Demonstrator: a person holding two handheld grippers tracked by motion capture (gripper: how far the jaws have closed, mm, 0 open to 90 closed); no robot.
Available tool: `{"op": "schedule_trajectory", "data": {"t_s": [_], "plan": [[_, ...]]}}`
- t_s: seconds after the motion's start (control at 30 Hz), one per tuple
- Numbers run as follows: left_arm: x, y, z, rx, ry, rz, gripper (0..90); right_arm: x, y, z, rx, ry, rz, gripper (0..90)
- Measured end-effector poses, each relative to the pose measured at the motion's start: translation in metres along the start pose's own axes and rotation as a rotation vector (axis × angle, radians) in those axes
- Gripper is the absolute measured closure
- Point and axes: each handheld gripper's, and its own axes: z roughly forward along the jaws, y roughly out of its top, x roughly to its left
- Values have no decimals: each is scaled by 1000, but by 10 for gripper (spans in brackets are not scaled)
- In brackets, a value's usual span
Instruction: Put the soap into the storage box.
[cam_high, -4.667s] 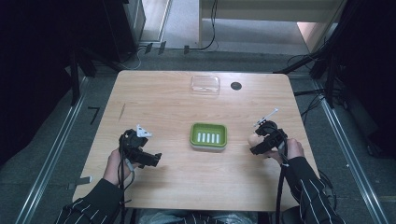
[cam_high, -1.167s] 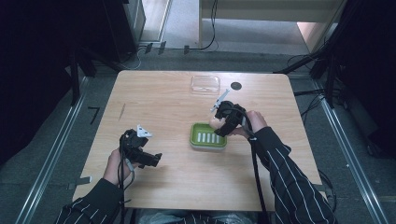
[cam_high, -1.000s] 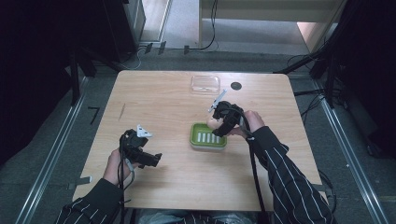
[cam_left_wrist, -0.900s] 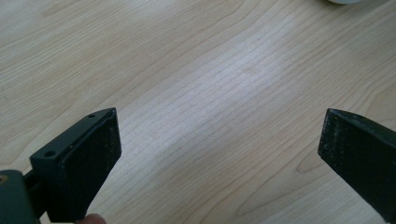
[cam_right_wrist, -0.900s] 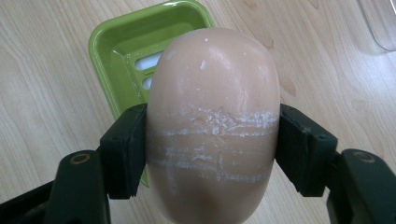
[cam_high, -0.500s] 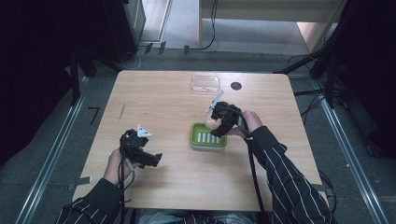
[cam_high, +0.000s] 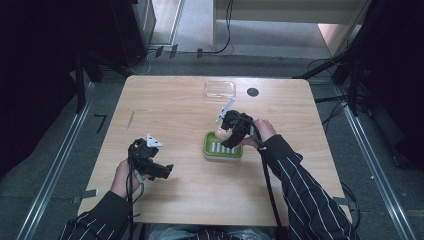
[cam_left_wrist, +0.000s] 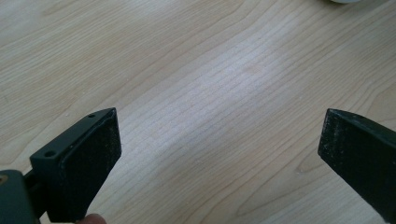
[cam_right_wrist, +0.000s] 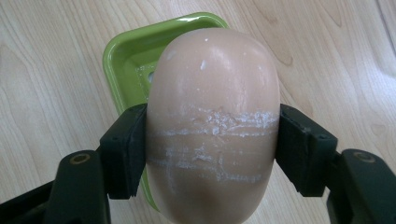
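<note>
A pale pink oval soap bar (cam_right_wrist: 212, 116), scuffed with white streaks, is clamped across its middle by my right gripper (cam_right_wrist: 212, 144), which is shut on it. The bar hangs just above a green soap dish (cam_right_wrist: 126, 51) and covers most of it. From above, the right gripper (cam_high: 226, 136) and the soap bar (cam_high: 220, 133) sit over the far left part of the green dish (cam_high: 222, 154) at the table's centre. My left gripper (cam_high: 164, 171) rests low at the near left. Its jaws stand wide open over bare wood (cam_left_wrist: 219, 154).
A clear plastic lid or box (cam_high: 220, 89) lies at the far side of the wooden table (cam_high: 165, 110), with a small black disc (cam_high: 253, 92) to its right. Cables trail from both grippers toward the near edge.
The right hand came from the table's right side to a spot over the green dish. In the last second it has only crept slightly toward the dish. The left hand has stayed put.
</note>
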Motion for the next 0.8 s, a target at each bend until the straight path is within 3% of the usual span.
{"op": "schedule_trajectory", "data": {"t_s": [0.13,0.8], "plan": [[0,0,0,-3,1,-3,0,0,2,2,-1,3,-17,331],[0,0,0,-7,-10,5,0,3,0,18,12,30,-14,331]]}}
